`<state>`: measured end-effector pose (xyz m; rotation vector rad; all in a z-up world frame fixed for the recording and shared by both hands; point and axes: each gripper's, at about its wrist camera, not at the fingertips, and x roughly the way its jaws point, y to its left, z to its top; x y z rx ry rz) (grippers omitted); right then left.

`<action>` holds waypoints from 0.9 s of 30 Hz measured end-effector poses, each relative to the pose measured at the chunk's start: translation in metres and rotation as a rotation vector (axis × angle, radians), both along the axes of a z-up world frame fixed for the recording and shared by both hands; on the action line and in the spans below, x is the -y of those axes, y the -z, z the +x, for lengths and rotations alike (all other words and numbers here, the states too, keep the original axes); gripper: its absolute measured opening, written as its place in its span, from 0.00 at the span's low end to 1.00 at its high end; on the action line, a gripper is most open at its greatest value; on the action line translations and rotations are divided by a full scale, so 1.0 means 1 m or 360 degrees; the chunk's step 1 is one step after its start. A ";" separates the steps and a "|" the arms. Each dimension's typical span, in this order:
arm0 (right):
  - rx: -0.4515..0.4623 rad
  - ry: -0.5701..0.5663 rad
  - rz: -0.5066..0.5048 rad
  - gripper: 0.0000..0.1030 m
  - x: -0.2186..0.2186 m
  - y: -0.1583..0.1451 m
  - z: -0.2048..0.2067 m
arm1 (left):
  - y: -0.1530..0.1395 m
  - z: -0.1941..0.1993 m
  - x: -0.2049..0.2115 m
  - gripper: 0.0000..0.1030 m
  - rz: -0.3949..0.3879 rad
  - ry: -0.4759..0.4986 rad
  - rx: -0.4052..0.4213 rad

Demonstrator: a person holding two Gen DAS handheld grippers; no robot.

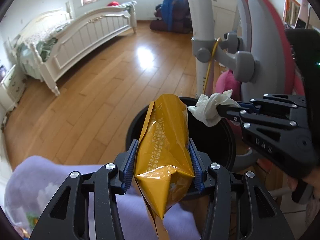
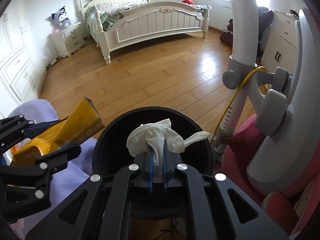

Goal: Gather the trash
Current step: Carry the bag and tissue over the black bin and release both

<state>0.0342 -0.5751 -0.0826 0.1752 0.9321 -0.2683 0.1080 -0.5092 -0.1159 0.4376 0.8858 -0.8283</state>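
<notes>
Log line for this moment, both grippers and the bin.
left gripper: shut on yellow packet | right gripper: shut on white glove | both over black bin | nothing dropped yet

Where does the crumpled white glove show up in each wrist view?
Left wrist view: white glove right of centre, pinched by the right gripper above the black bin.
Right wrist view: glove at centre, between the blue pads.
Shared landmark: the white bed.
</notes>
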 end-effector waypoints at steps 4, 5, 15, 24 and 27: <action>-0.0023 0.0071 -0.0033 0.57 0.005 0.003 0.000 | 0.009 0.004 0.013 0.60 0.0023 -0.0024 0.0045; -0.0019 0.0119 -0.0079 0.70 0.007 0.003 -0.001 | 0.009 0.004 0.016 0.67 0.0025 -0.0037 0.0074; 0.0054 0.0088 -0.0094 0.79 -0.003 -0.014 -0.004 | -0.012 0.003 -0.016 0.76 -0.0041 -0.0125 0.0086; 0.0103 -0.0073 -0.0176 0.79 -0.064 -0.046 -0.007 | -0.046 -0.013 -0.090 0.76 -0.0150 -0.0281 0.0126; 0.0122 -0.0105 -0.0193 0.79 -0.083 -0.055 -0.013 | -0.052 -0.022 -0.113 0.76 -0.0165 -0.0316 0.0136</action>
